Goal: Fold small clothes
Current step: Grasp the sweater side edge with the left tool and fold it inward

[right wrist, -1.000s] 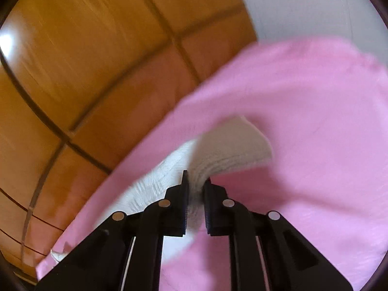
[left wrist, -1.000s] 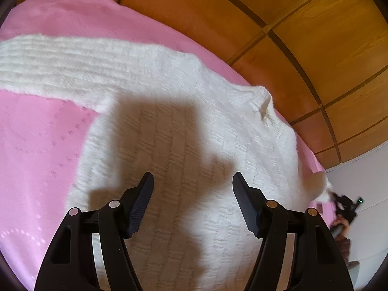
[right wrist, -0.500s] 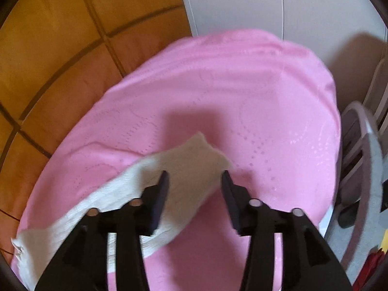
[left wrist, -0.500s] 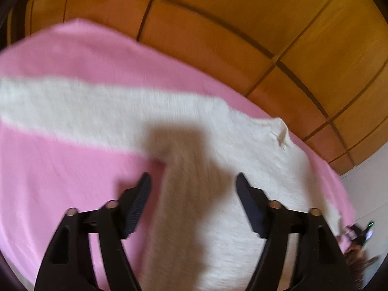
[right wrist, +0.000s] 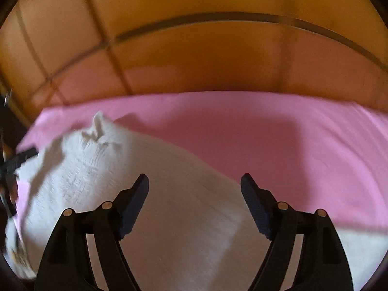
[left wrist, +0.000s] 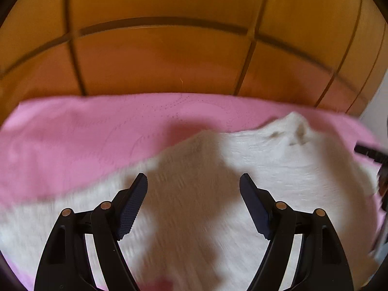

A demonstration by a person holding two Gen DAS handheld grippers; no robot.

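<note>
Left wrist view: left gripper (left wrist: pixel 193 181) spread wide, nothing between the pads, poised over the white knit sweater (left wrist: pixel 278 169), which fills the lower and right part of the frame on the pink bedsheet (left wrist: pixel 72 131). Right wrist view: right gripper (right wrist: pixel 194 181) also spread, jaws just opened further, nothing pinched between them; same sweater (right wrist: pixel 97 169) lying below and to the left of the frame, pink sheet (right wrist: pixel 291 145) to the right. Wooden panelled headboard (left wrist: pixel 169 55) along the top of both views.

Relation that matters: a puckered, raised corner of the knit in the upper right of the left view, upper left of the right view, so lying between the two tools. Long run of the garment from lower left toward right in the left view. Neither gripper clearly nearer to that corner; both frames blurred.

Probably between folds, with a fresh edge to pick next. No brand, label or writing readable anywhere.
</note>
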